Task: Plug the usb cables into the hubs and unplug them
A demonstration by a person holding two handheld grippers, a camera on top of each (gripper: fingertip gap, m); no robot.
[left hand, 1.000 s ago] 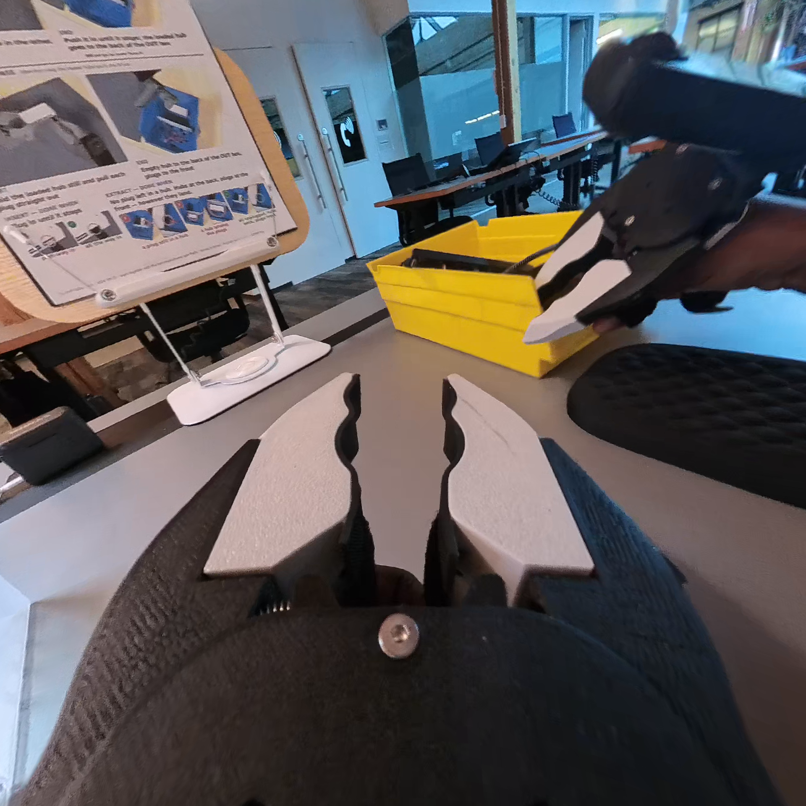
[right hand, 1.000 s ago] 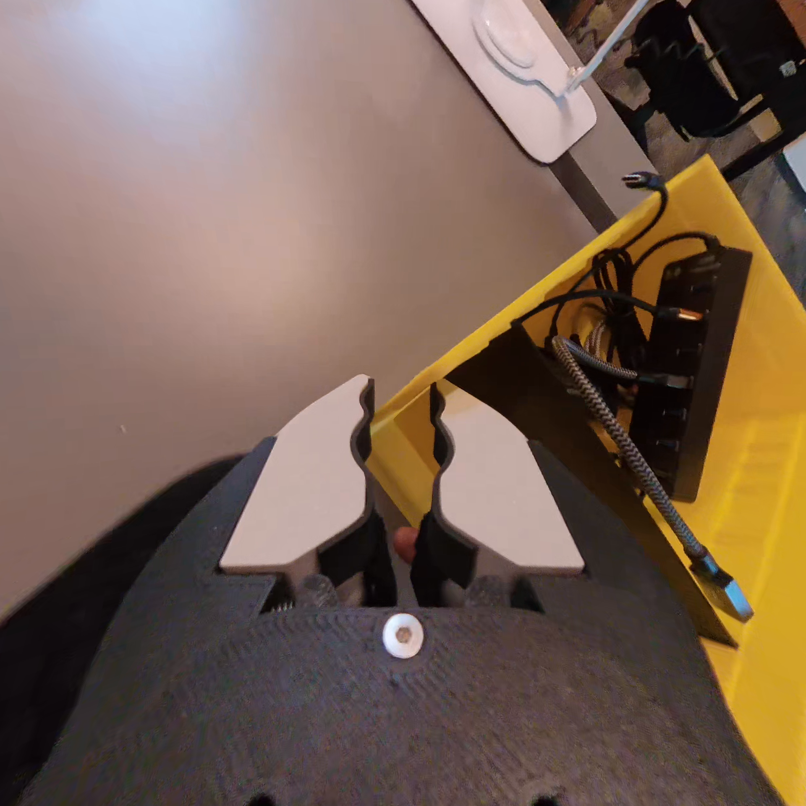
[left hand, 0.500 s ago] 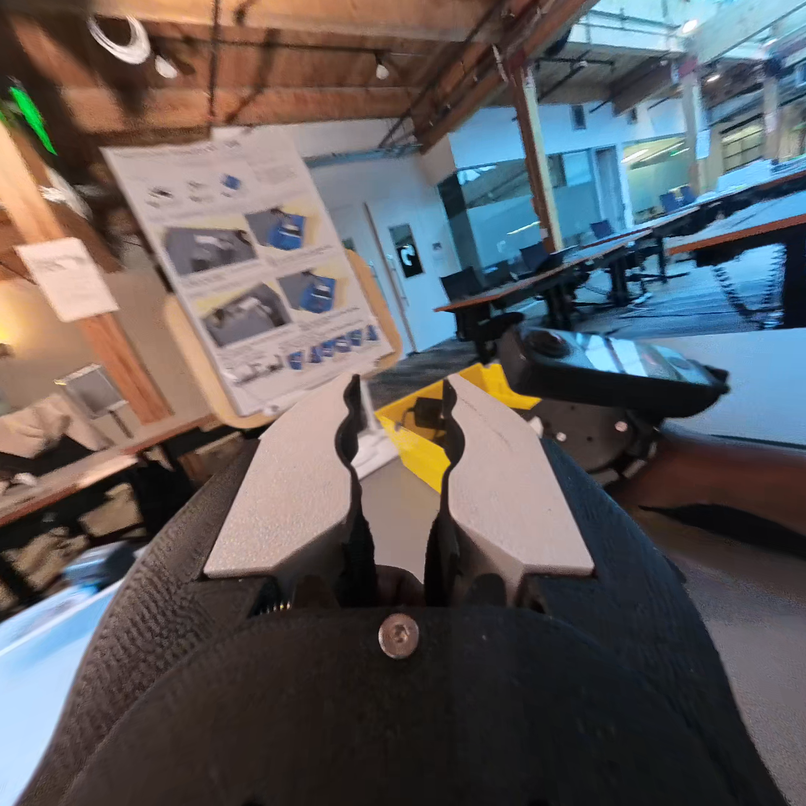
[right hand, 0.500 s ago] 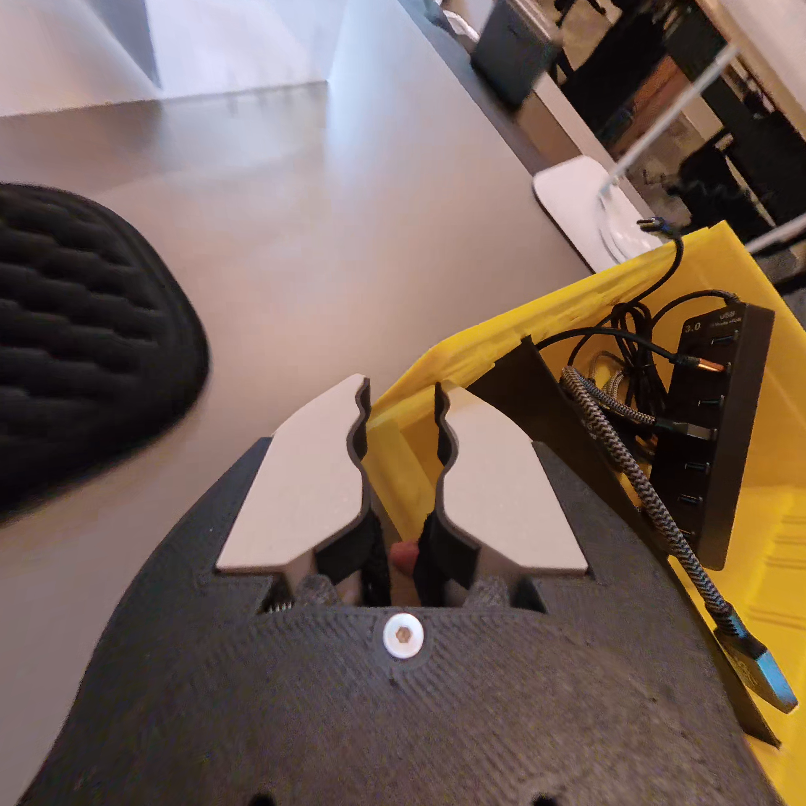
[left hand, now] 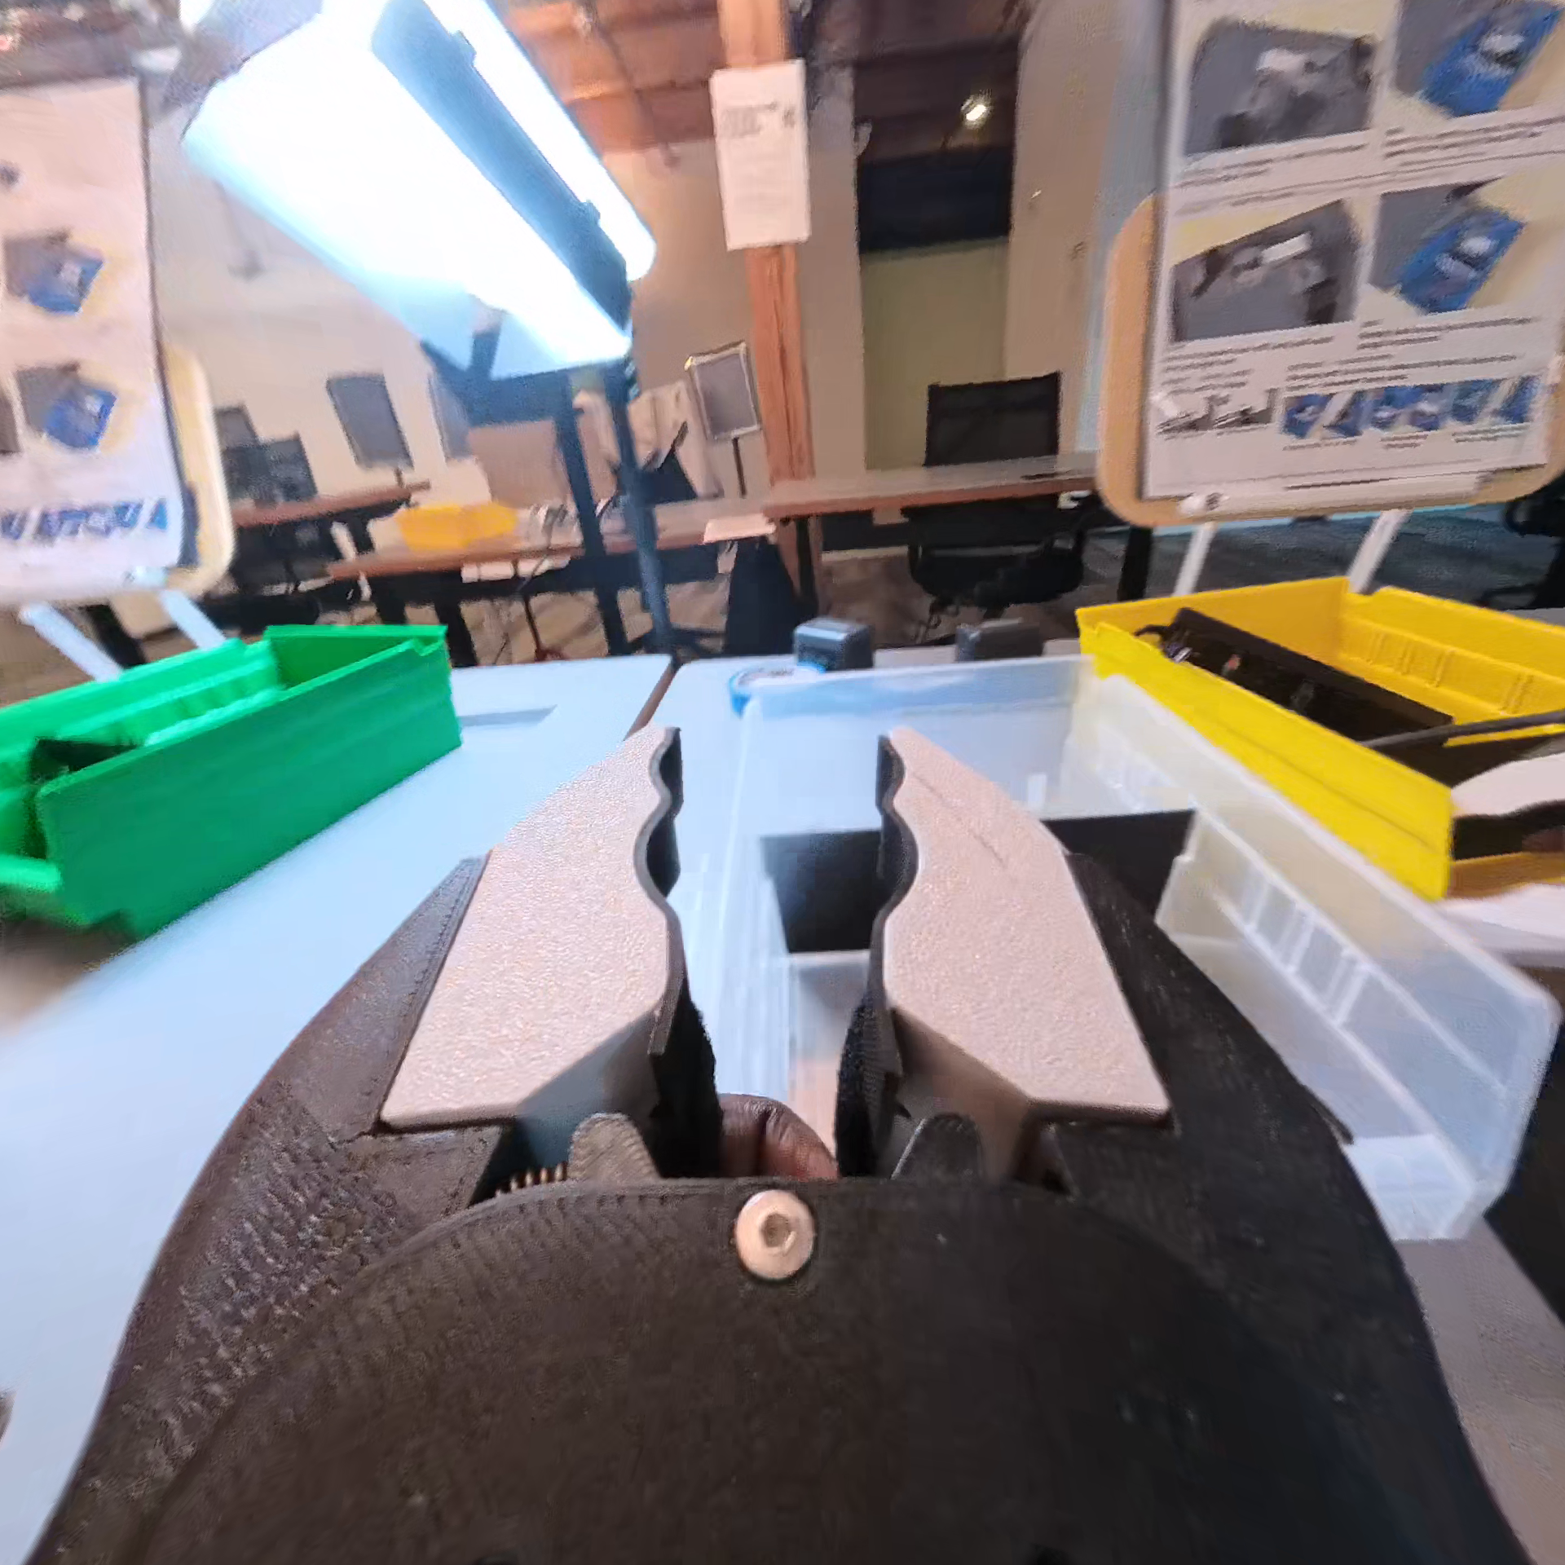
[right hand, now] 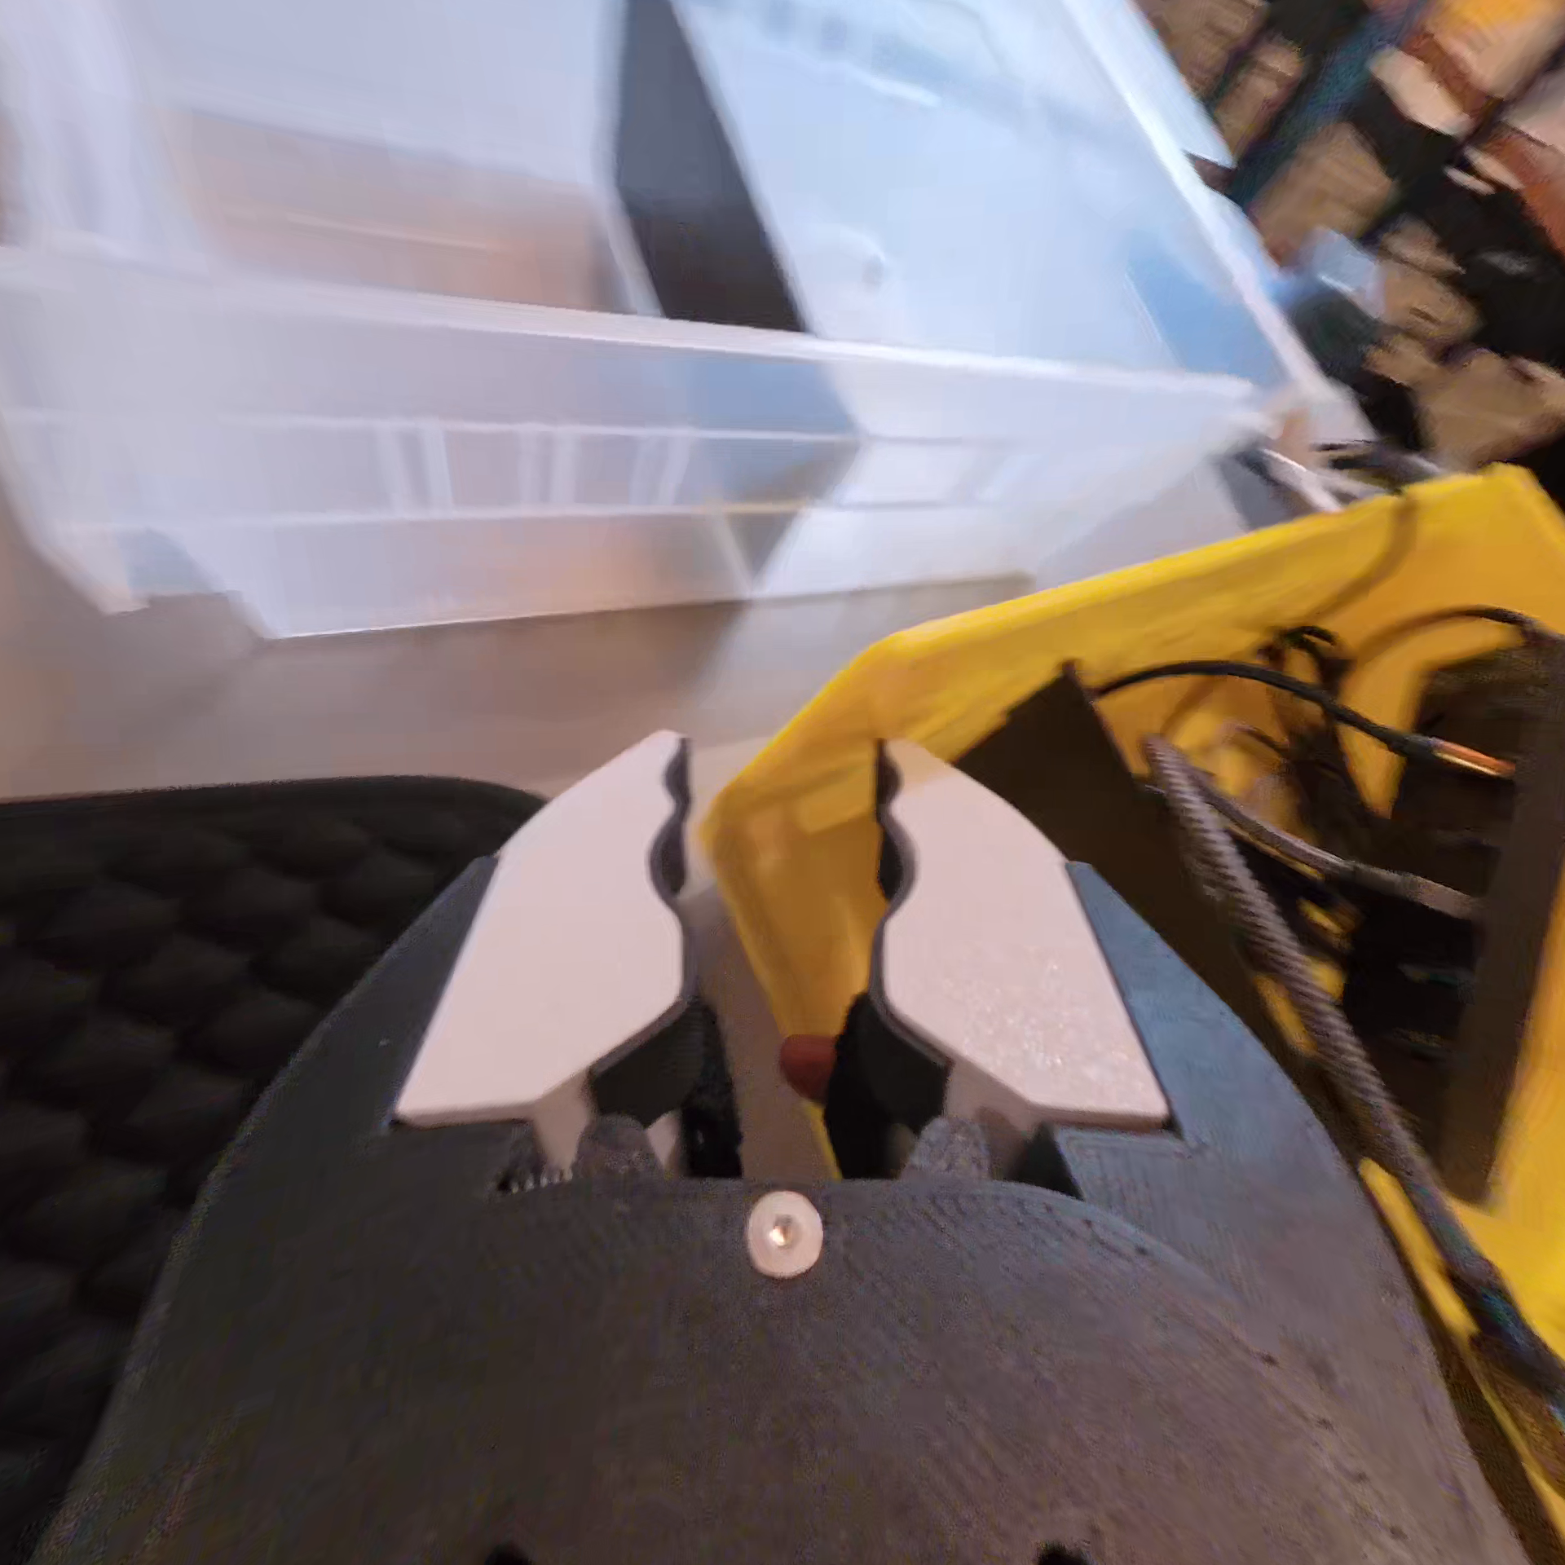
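1. Left gripper (left hand: 777,813): jaws parted, empty, above the clear bin (left hand: 1355,999).
2. Right gripper (right hand: 783,796): jaws parted, holding nothing; the yellow bin (right hand: 1016,669) corner sits between its fingers.
3. Hub (right hand: 1524,864) and cables (right hand: 1228,855) lie in the yellow bin at 3 o'clock, blurred.
4. Green bin (left hand: 246,762) at 9 o'clock in the left view.

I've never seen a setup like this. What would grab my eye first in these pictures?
Probably the bright yellow bin on the right, holding a black hub and a tangle of cables; the right gripper hangs at its near corner with jaws open. Beside it sits a clear plastic bin, straight ahead of the open left gripper. A vivid green bin lies off to the left on the table.
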